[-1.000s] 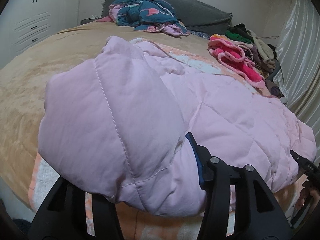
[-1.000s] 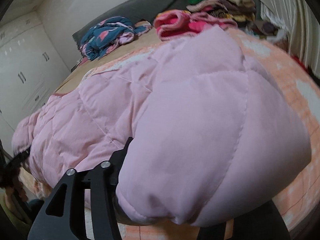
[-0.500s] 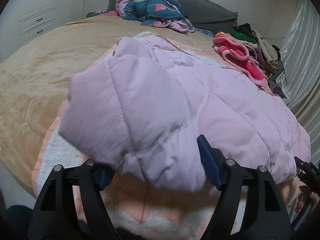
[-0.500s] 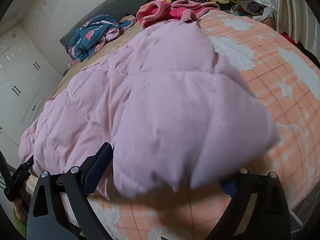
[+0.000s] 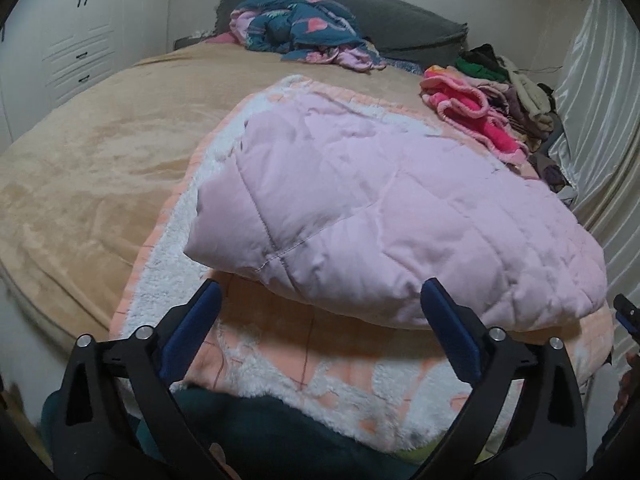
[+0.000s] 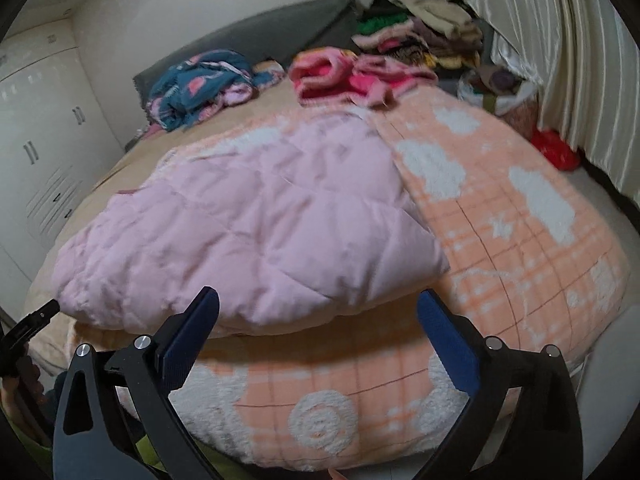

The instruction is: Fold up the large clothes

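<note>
Soft, even indoor light fills both views, rather dim and warm, with no hard glare; the curtain at the right shows a mild sheen. A soft shadow lies under the near edge of the pink quilt on the blanket. Both fisheye views bend strongly and go black at the corners; the right wrist view is smeared by motion blur, worst on the far clothes pile, while the left view is sharper.

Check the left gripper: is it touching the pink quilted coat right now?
Apart. The left wrist view shows the left gripper open, and the peach blanket shows between its fingertips and the edge of the pink quilted coat.
</note>
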Demonstrator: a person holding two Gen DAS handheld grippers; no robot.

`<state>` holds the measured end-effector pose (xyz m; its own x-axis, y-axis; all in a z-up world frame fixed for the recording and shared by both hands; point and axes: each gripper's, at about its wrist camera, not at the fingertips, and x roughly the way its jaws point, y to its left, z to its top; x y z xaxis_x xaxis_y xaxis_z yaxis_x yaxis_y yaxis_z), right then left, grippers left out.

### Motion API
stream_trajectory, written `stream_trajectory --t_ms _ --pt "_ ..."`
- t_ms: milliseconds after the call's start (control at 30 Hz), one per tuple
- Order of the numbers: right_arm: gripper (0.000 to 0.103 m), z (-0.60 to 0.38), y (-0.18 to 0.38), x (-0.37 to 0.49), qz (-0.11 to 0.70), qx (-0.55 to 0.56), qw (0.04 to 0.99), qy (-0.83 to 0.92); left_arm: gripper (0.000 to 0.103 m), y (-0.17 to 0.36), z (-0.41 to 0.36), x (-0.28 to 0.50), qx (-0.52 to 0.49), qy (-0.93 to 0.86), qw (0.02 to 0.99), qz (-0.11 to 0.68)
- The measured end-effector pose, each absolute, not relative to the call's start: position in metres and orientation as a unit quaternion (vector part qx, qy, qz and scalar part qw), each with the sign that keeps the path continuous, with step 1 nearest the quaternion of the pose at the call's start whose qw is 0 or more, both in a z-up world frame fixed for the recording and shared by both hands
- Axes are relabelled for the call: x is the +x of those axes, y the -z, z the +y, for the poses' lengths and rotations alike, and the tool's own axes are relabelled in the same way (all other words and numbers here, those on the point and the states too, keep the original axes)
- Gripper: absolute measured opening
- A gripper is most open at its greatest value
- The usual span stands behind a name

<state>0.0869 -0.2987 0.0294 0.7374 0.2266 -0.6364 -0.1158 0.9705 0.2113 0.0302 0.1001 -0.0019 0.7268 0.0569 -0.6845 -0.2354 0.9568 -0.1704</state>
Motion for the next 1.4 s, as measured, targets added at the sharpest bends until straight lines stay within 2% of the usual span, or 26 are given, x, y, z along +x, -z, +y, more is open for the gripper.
stream_trajectory --t_ms 533,933,1400 --pt "0.099 -0.227 -0.093 0.032 0.278 0.014 0.943 -0.181 0.094 -0.053 0.058 0.001 -0.090 -0.040 0.948 0.304" --pt "0.099 -0.203 -0.081 0.002 0.266 -0.008 0.945 -0.191 0.094 -0.052 0.033 -0.016 -0.074 -0.035 0.951 0.297" --pt "0.099 -0.191 -0.061 0.010 0.304 -0.009 0.931 -0.201 0.094 -0.037 0.018 -0.014 -0.054 -0.019 0.947 0.317"
